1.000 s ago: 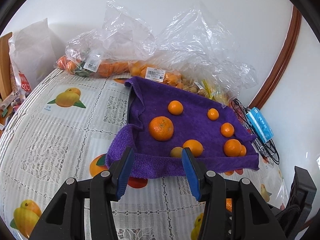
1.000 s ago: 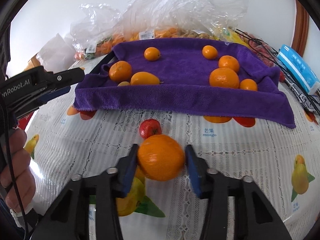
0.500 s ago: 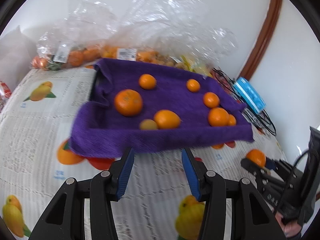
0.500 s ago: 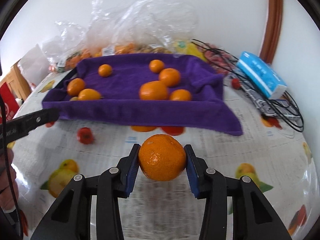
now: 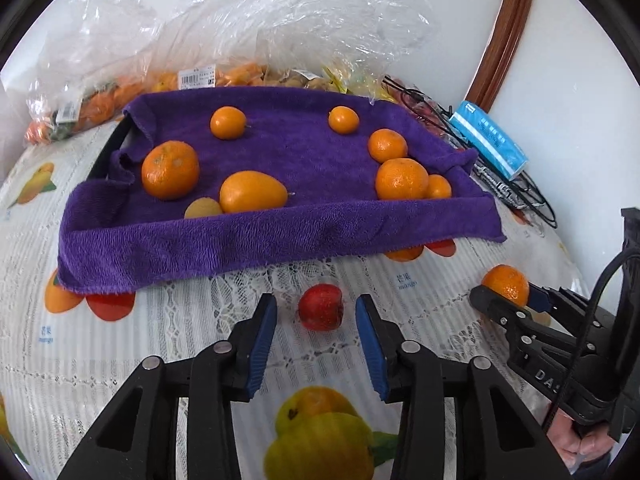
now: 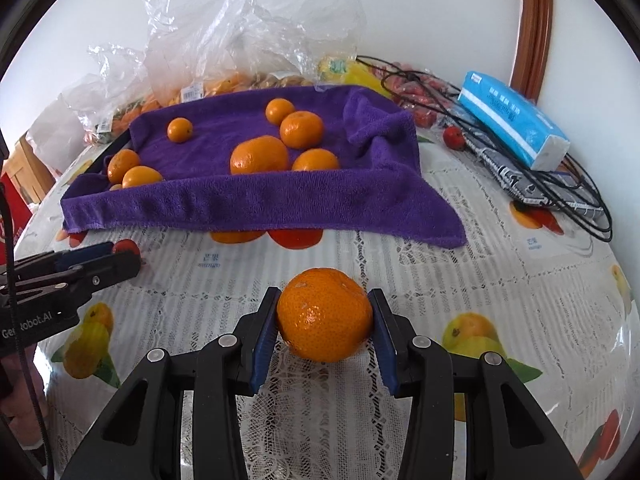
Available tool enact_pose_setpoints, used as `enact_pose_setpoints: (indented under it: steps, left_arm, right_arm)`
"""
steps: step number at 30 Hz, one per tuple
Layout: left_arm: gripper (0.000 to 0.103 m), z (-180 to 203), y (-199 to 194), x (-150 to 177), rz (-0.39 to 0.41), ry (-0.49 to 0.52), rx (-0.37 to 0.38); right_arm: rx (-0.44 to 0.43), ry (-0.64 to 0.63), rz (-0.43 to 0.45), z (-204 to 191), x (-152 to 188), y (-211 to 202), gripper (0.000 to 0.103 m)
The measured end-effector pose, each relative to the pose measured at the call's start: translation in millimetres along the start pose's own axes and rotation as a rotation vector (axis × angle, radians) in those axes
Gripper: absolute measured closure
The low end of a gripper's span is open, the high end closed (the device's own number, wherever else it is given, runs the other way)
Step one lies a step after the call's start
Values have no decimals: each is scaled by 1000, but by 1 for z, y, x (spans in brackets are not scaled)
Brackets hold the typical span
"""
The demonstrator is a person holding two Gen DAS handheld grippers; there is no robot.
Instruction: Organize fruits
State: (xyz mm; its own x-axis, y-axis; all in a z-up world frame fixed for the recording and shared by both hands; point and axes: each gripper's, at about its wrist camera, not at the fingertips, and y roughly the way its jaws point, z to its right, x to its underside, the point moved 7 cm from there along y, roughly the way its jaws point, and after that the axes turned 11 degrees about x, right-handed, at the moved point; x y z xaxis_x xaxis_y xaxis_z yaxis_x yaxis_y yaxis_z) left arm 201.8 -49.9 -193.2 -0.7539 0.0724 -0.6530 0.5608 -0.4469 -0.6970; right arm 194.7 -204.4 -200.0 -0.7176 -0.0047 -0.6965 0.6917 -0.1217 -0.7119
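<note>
Our right gripper (image 6: 323,322) clamps an orange (image 6: 324,314), while our left gripper (image 5: 316,330), jaws just narrowing but still clear, straddles a small red fruit (image 5: 321,306) before the purple towel's (image 5: 280,236) draped edge.

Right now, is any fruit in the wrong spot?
Yes. One small red fruit sits alone on the tablecloth, outside the purple towel where the oranges lie. The left gripper is open around it.
</note>
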Motion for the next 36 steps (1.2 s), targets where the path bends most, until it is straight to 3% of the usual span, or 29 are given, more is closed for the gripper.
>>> enact_pose_setpoints:
  steps: [3,12,36]
  left_arm:
    - [79,4,3,1,-1,35,-46]
    - [79,-18,-8,-1,21,-28,-71]
    - [79,-15,-3,-1,8,10,-98]
  right_arm:
    - [-25,21,-4,3,0,0,60]
    - [-22,15,-2,2,0,0,60]
    - [-12,-8,-17,-1,1,3,59]
